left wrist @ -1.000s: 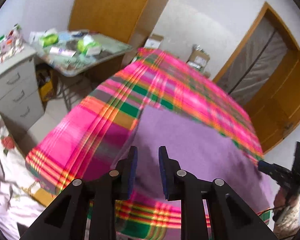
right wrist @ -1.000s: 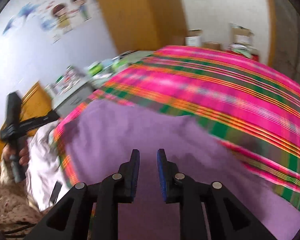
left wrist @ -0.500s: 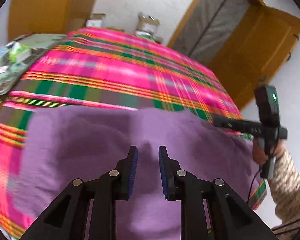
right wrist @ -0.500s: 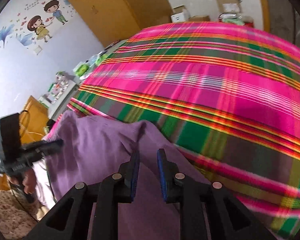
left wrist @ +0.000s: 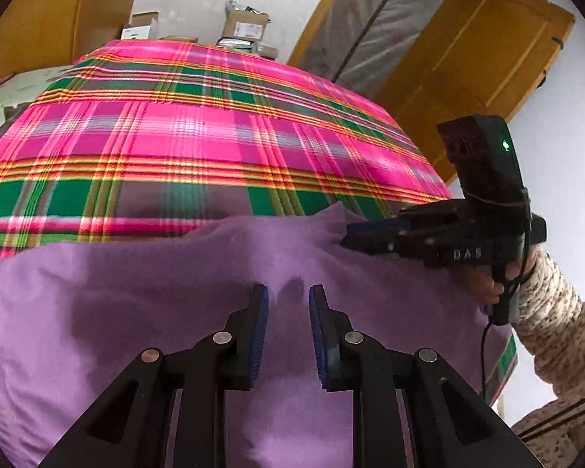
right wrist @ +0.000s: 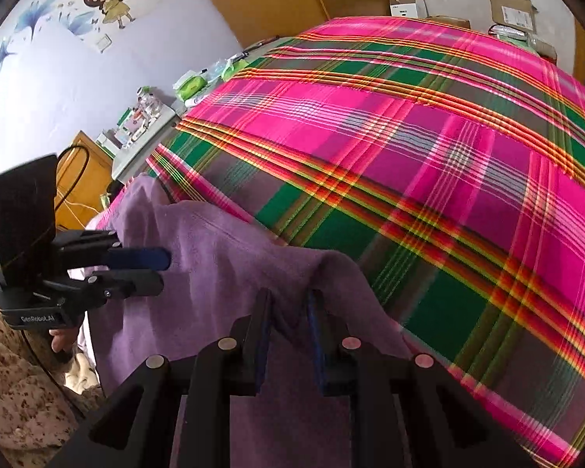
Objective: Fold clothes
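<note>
Soft purple fabric garment (left wrist: 183,304) flat on pink plaid bedsheet (left wrist: 199,144) under parted left claw (left wrist: 288,304); only right view shows parted right claw (right wrist: 288,304) straddling raised fold.

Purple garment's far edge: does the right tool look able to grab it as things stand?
Probably yes. The right tool sits open at the purple garment, whose raised far edge lies between its fingers, and nothing blocks it. The left tool is off to the side.
</note>
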`<act>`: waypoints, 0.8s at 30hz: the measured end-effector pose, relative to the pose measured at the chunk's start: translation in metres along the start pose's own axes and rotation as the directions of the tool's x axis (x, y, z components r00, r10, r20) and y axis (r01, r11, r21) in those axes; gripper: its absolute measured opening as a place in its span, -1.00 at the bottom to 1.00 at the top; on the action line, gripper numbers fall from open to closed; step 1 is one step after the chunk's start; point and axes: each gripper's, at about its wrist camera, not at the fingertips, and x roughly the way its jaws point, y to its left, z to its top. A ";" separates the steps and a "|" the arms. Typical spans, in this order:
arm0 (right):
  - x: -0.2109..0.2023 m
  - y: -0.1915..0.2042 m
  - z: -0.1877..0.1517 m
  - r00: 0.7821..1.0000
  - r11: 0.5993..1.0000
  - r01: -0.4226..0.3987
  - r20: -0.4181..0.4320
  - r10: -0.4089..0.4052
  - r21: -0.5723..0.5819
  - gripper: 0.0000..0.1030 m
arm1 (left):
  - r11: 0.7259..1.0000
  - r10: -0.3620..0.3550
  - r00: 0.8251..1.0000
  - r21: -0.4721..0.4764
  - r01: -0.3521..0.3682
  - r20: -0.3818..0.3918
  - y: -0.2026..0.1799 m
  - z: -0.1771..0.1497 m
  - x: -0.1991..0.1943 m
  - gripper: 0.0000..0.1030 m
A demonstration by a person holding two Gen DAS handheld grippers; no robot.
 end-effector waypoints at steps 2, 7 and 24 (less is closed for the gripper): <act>0.000 0.001 0.000 1.000 1.000 0.007 -0.001 -0.007 -0.016 -0.63 | 1.000 -0.002 1.000 0.005 0.002 -0.005 0.000 0.004 0.005 -0.57; -0.001 -0.003 0.005 1.000 1.000 -0.011 0.017 0.012 -0.026 -0.92 | 1.000 -0.013 1.000 0.010 0.014 -0.016 0.000 0.013 0.017 -0.57; 0.005 -0.021 0.035 0.999 0.998 0.052 0.014 -0.051 -0.026 -0.83 | 1.000 0.004 0.999 -0.011 -0.004 -0.042 0.009 0.016 0.028 -0.57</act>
